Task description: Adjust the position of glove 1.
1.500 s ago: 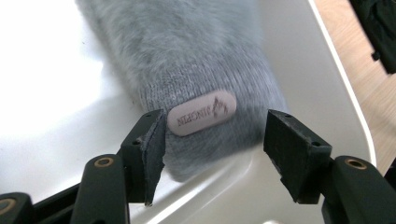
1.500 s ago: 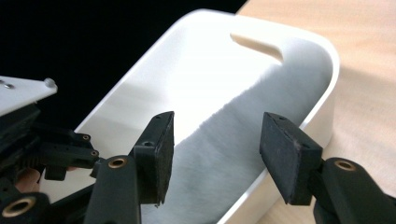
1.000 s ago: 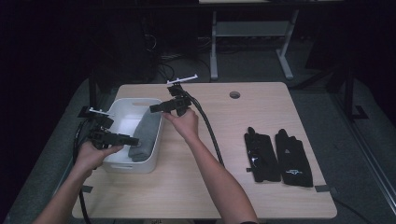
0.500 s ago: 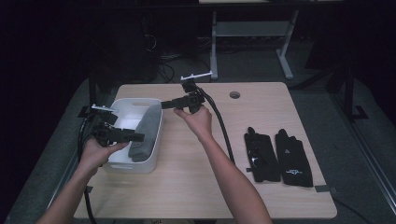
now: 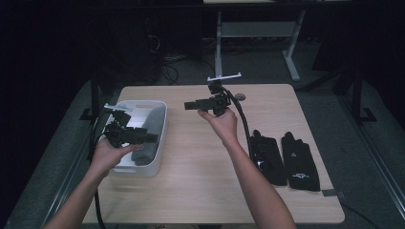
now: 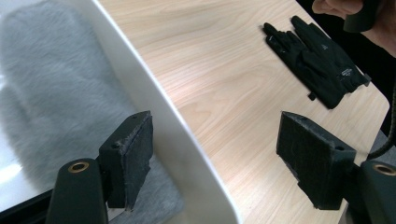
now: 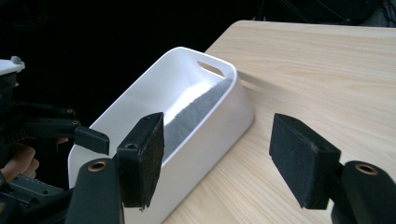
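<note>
A white bin (image 5: 161, 143) stands at the table's left with a grey fuzzy cloth (image 5: 150, 125) lying in it. Over its near right side hangs my left gripper (image 5: 152, 138), open; its jaws have just been opening. In the left gripper view the jaws of my left gripper (image 6: 219, 163) straddle the bin wall (image 6: 154, 107) without touching it, the grey cloth (image 6: 51, 93) below. My right gripper (image 5: 188, 105) hovers over the table's middle and points left at the bin (image 7: 215, 126). The right gripper (image 7: 219, 158) is open and empty, its jaws just opening. Two black gloves (image 5: 267, 155) lie flat at the right.
The wooden table (image 5: 200, 181) has a round cable hole (image 5: 240, 97) near its far edge and a bit of tape (image 5: 332, 193) at the near right corner. A white-legged stand (image 5: 253, 28) rises behind the table. Cables trail from both grippers.
My right gripper has drawn away from the bin to the right, over the bare table. My left gripper has lifted a little over the bin. Both sets of jaws stand wider.
</note>
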The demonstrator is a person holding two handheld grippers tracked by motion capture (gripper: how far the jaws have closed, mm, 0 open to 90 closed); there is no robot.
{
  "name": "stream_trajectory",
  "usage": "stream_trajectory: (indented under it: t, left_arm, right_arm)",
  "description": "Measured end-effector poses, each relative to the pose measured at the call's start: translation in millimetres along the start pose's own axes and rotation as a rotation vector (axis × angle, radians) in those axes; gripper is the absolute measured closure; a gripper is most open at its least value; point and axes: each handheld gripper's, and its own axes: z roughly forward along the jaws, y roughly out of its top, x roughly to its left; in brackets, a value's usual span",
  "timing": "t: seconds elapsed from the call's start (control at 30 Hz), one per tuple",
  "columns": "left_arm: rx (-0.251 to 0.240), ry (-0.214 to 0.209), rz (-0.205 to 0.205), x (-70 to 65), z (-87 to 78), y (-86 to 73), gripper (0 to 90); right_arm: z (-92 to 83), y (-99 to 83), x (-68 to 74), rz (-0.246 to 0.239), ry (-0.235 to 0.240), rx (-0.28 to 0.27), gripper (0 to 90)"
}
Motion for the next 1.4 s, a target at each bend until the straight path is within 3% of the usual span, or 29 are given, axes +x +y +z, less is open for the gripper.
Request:
stream_trajectory:
  t: [0.4,0.67,0.87,1.07,1.4]
  left_arm:
    - [-0.021,-0.011,0.044,-23.2,15.5,8.6,20.1]
    - [-0.041,-0.031,0.072,-43.0,29.8,15.0,18.3]
    - [-0.064,-0.051,0.086,-60.7,44.8,18.2,17.7]
    - [-0.053,-0.07,0.107,-77.5,62.8,18.2,17.4]
    - [-0.06,-0.099,0.13,-97.1,86.2,13.3,17.3]
  right_arm:
    - [-44.2,-21.7,-29.1,0.021,-0.035,-0.014,33.6]
    - [-67.8,-33.7,-39.7,0.044,-0.052,-0.017,32.6]
    - [-87.1,-43.5,-49.8,0.042,-0.074,-0.022,32.0]
    - [-110.4,-56.3,-61.7,0.064,-0.105,-0.022,31.3]
    - [-150.2,-81.1,-83.0,0.096,-0.157,-0.047,30.8]
